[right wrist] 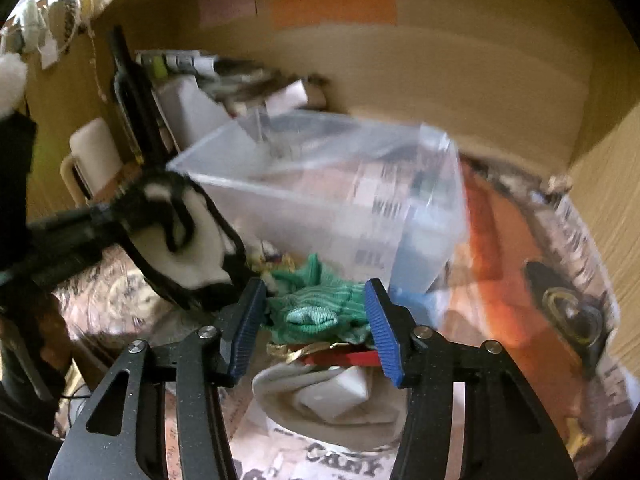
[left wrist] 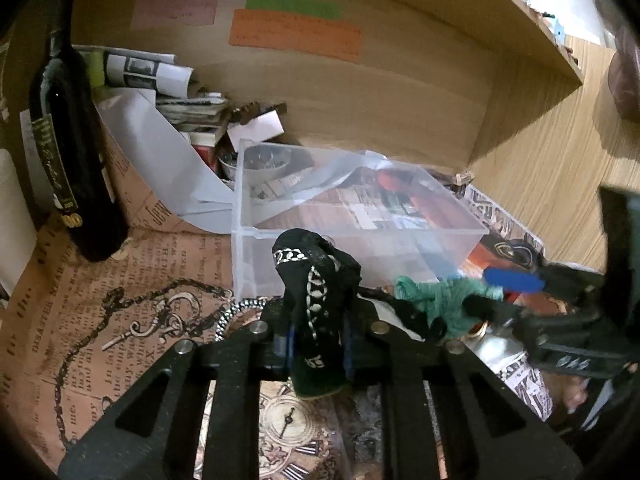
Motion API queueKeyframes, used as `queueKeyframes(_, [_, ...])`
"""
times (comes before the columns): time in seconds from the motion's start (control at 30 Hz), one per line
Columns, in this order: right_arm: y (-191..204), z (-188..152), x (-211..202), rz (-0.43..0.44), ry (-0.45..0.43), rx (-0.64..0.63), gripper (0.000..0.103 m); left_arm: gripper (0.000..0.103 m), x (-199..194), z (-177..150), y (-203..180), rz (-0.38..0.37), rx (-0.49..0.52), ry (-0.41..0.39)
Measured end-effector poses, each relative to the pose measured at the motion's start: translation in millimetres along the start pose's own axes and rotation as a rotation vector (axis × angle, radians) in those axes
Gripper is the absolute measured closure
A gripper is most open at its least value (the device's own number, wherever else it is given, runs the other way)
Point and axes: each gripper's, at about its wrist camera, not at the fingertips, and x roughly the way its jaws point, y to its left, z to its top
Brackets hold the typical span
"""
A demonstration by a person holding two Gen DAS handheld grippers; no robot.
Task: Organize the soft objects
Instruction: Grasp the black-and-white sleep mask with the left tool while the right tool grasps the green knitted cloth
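Newsprint tablecloth ("DISASTER"); left gripper clamps black sock, right gripper spread.

Bottle left of bin, papers behind, sock before bin, cloth left of sock.

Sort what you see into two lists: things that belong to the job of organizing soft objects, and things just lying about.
Job: black sock clamped in left gripper; green sock between open right gripper fingers; clear plastic bin.

Lying about: wine bottle, paper stack, white mug.
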Motion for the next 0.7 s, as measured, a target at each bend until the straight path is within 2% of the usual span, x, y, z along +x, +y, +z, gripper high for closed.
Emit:
queueKeyframes(0.03, [0.5,-1.7,0.8,-0.010,0.001,-0.001,0.055,0.087,-1.9,0.8,0.8,-0.001,0.001,-0.004])
queueKeyframes(0.1, [3.0,-3.4,2.0,-0.033,-0.009,-0.020,0.068,0.087,-6.0,3.5,0.4,0.001,0.006,-0.017])
queueKeyframes(0.2, [5.7,-5.4,3.2,-0.025,-0.024,-0.033,0.081,0.087,-11.9,8.2,-2.6,-0.004,0.020,-0.036])
queueKeyframes(0.27, [5.0,-6.2,3.1,-0.027,-0.029,-0.027,0.084,0.087,-15.0,12.5,-5.5,-0.007,0.032,-0.049])
queueKeyframes(0.53, [1.8,1.8,-23.9,-0.008,-0.154,0.002,0.087,0.087,-26.5,33.8,-23.3,-0.003,0.101,-0.116])
queueKeyframes(0.7, [-3.6,15.0,-47.3,0.012,-0.252,0.022,0.087,0.087,-32.0,52.6,-25.5,-0.014,0.104,-0.159])
